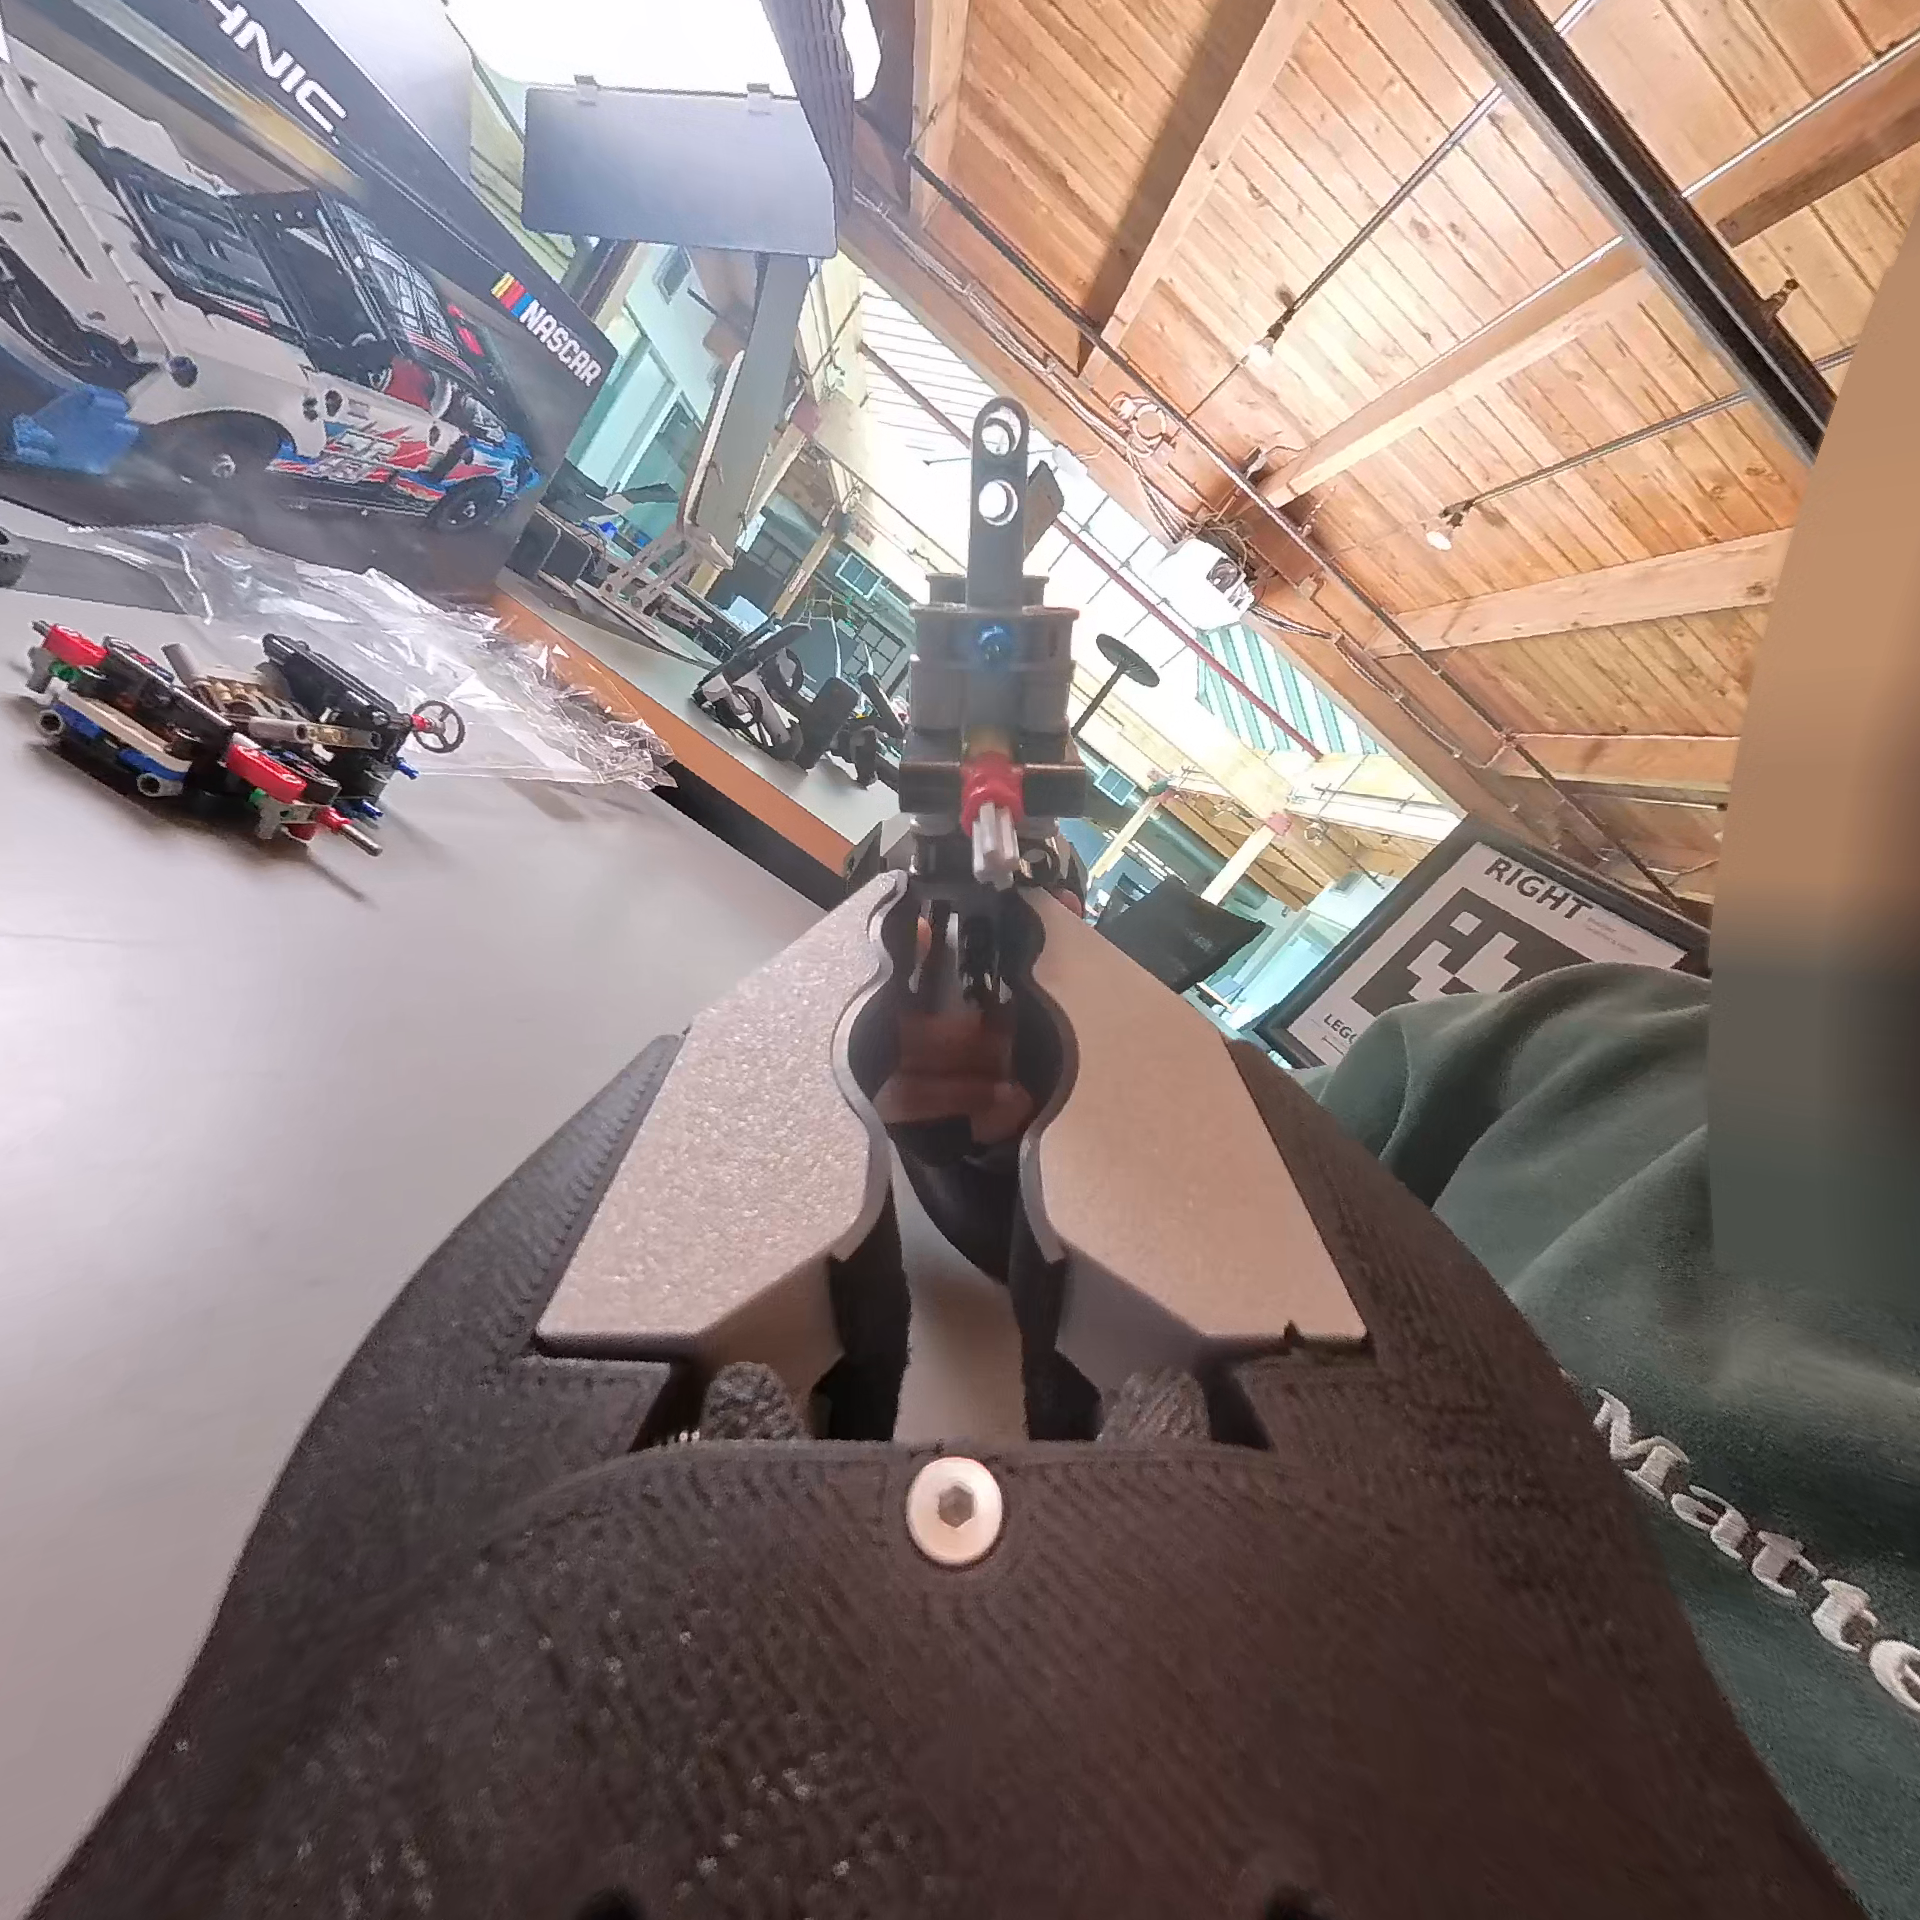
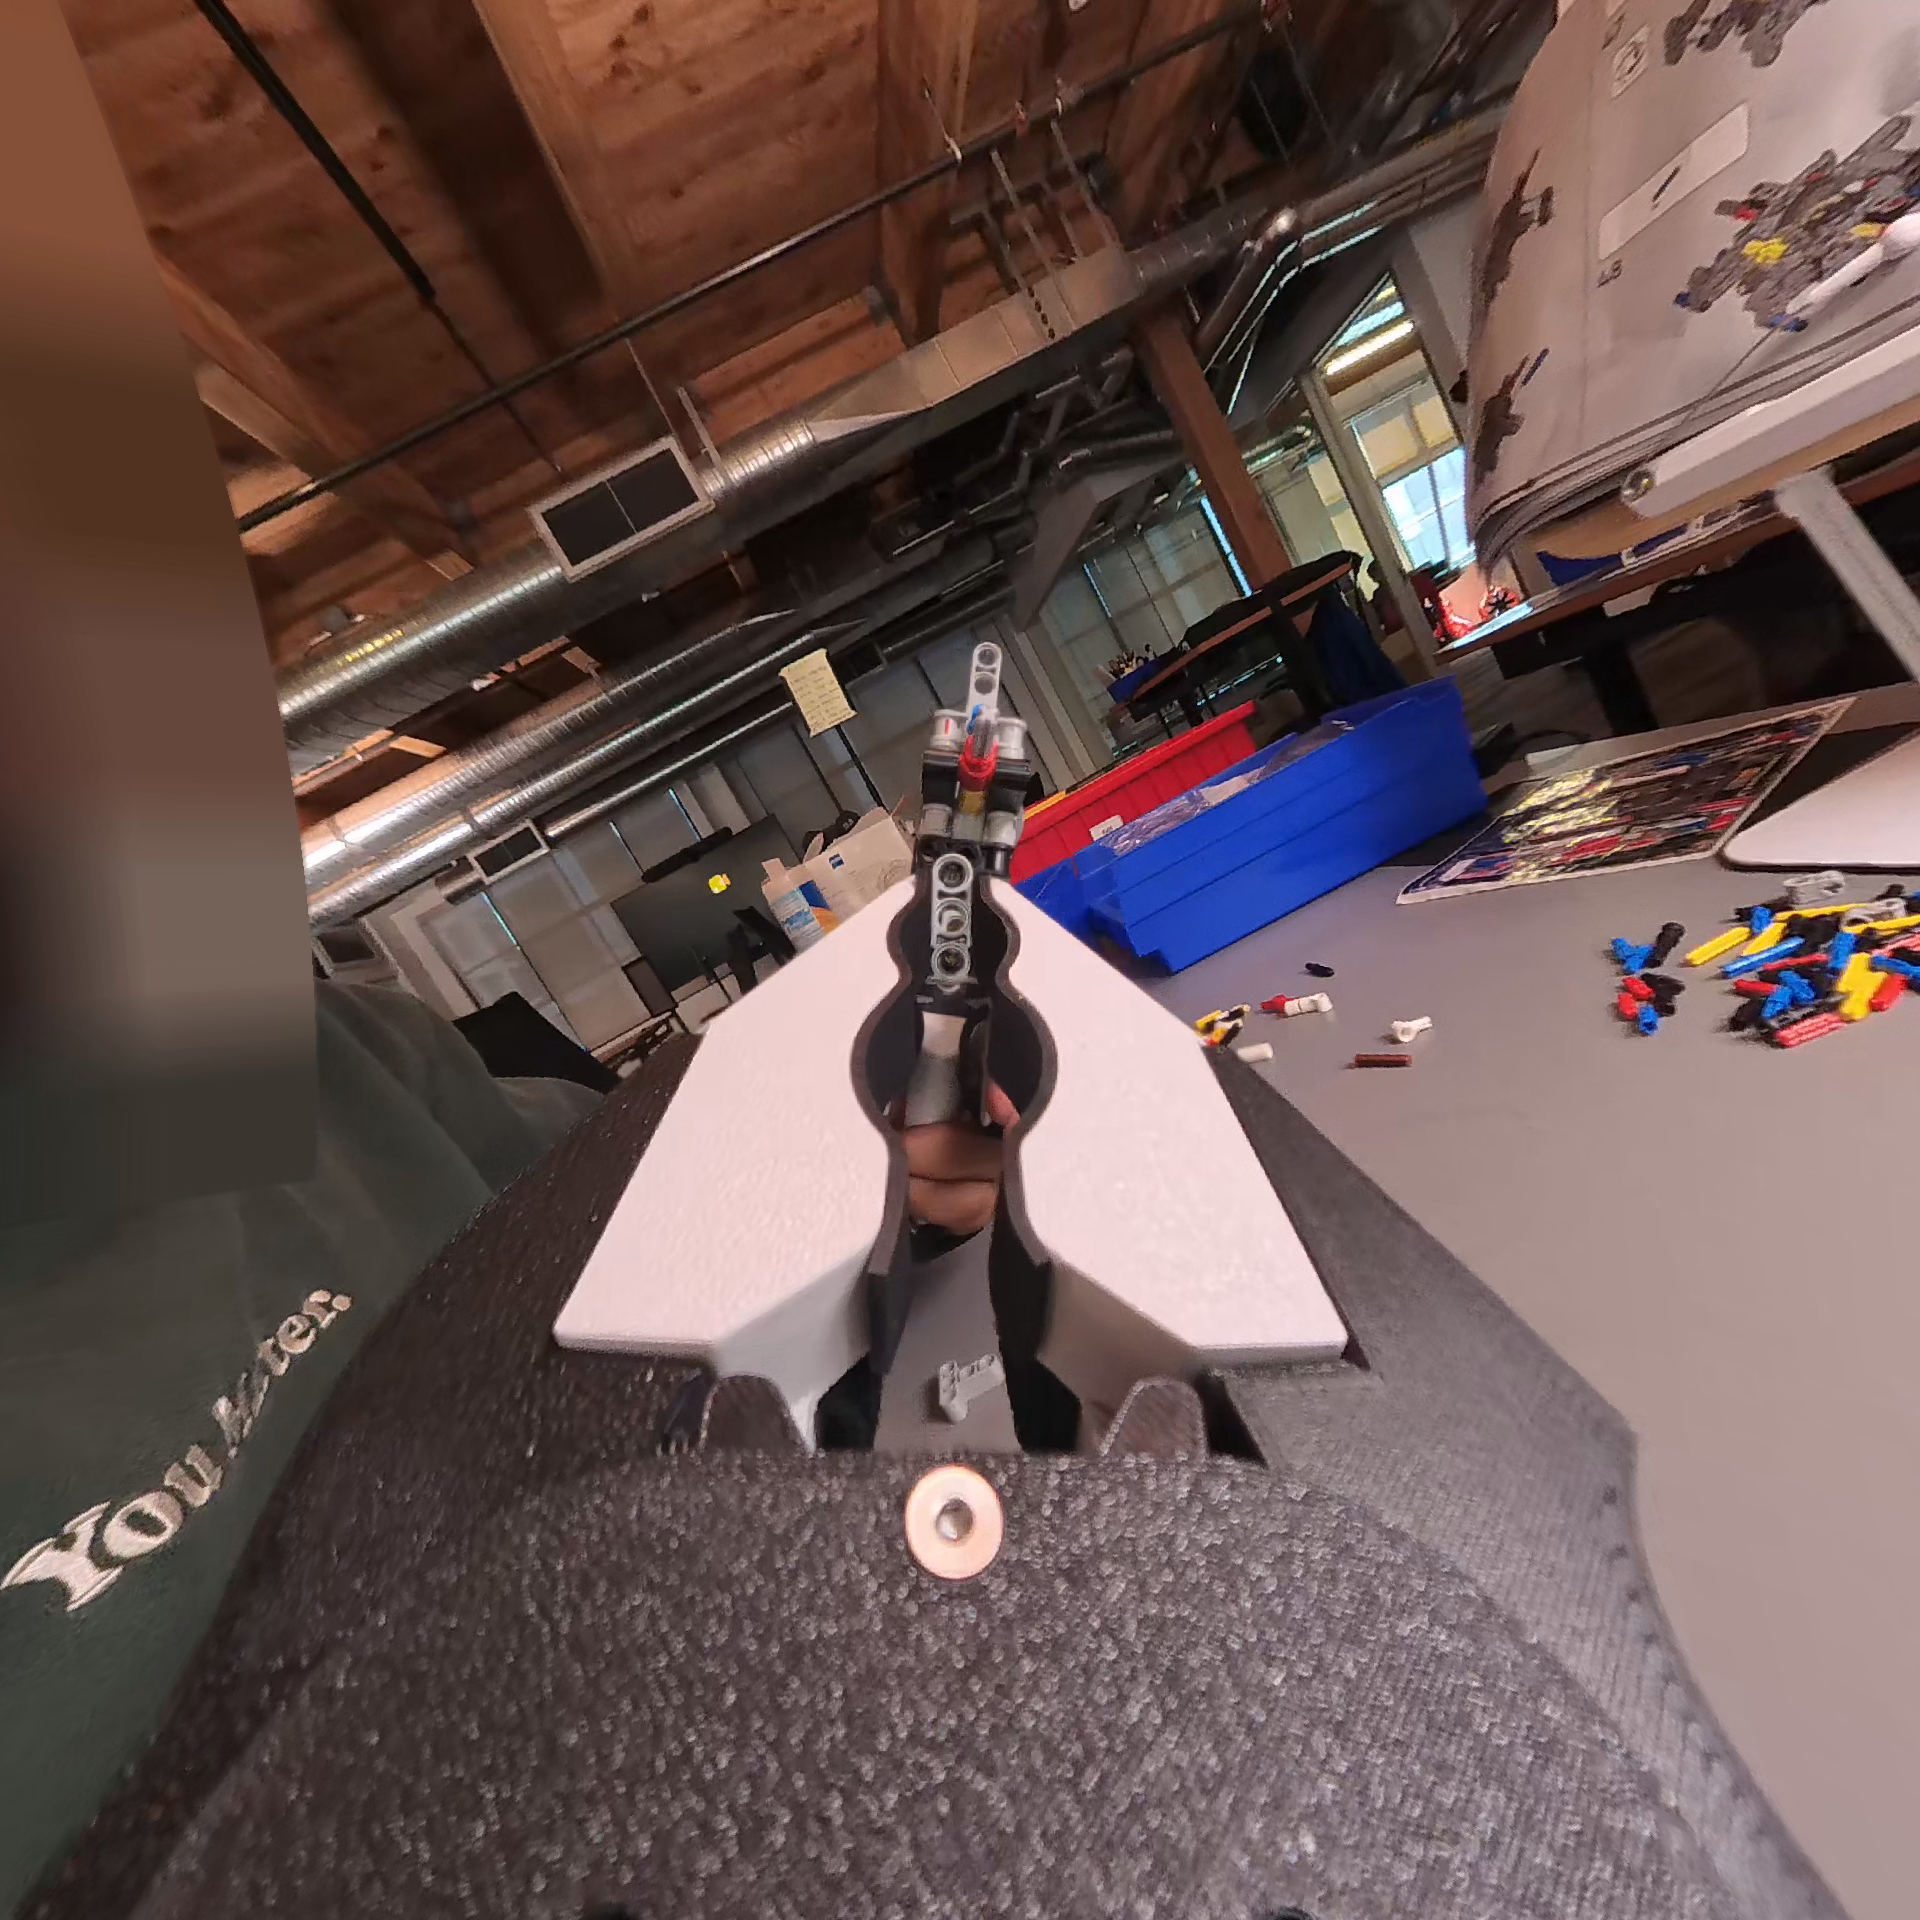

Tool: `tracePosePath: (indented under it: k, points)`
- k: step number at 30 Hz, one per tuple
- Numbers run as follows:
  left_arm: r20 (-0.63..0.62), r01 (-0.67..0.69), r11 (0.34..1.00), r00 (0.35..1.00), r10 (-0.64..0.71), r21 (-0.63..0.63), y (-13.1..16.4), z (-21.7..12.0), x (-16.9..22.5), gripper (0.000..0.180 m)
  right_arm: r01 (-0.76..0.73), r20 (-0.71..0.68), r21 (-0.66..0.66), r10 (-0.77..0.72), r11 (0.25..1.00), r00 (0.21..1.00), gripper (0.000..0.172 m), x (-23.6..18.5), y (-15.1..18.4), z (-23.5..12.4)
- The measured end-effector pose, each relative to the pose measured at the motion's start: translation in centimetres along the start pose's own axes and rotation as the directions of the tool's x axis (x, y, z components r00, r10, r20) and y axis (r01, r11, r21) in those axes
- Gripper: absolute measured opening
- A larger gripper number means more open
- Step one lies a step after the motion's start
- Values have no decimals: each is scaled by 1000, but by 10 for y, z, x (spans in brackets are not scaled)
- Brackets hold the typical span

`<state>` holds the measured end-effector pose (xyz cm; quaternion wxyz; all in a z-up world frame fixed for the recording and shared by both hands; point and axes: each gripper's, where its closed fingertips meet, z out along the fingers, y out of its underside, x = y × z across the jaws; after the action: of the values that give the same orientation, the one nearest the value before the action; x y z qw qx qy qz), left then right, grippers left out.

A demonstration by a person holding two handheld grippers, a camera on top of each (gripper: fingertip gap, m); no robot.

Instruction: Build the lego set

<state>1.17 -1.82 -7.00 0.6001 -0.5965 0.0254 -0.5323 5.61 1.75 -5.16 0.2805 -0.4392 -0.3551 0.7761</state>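
A: Both claws pinch one small grey brick model; the left gripper (image 1: 961, 894) has its base, with the model (image 1: 985, 717) standing out at twelve o'clock; the right gripper (image 2: 951, 914) nips its pale holed bar (image 2: 950, 925).

B: Risk, I'd judge; two thin grips on one stack; any twist could snap it apart, pieces dropping to the table (image 1: 260, 1039) by the half-built car (image 1: 223, 732) at ten o'clock.
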Motion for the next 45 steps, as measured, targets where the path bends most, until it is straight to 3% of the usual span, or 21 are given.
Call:
tracePosePath:
  k: [9,24,27,30,34,43,45]
  points:
    - [-26,40,999,999,-40,-16,9,4,2,14,45,-1,-107,-46,993,999,6,-4,24,11]
    - [-29,105,994,994,-106,-14,14,5,-3,14,45,-22,-137,-48,990,999,6,0,31,12]
    - [55,152,987,987,-149,-60,19,1,-21,14,59,-74,-152,-71,987,995,6,11,23,4]
    - [244,285,930,943,-228,-233,51,-10,-54,15,66,-170,-189,-98,980,981,6,31,13,-13]
    - [357,307,878,918,-172,-367,76,-16,-71,15,88,-248,-215,-142,973,958,6,44,7,-25]
    - [444,173,843,892,85,-510,80,-31,-88,22,41,-245,-275,-111,961,963,5,45,22,-25]
    - [442,143,809,883,156,-571,81,-39,-86,39,35,-244,-276,-106,960,964,5,45,23,-25]
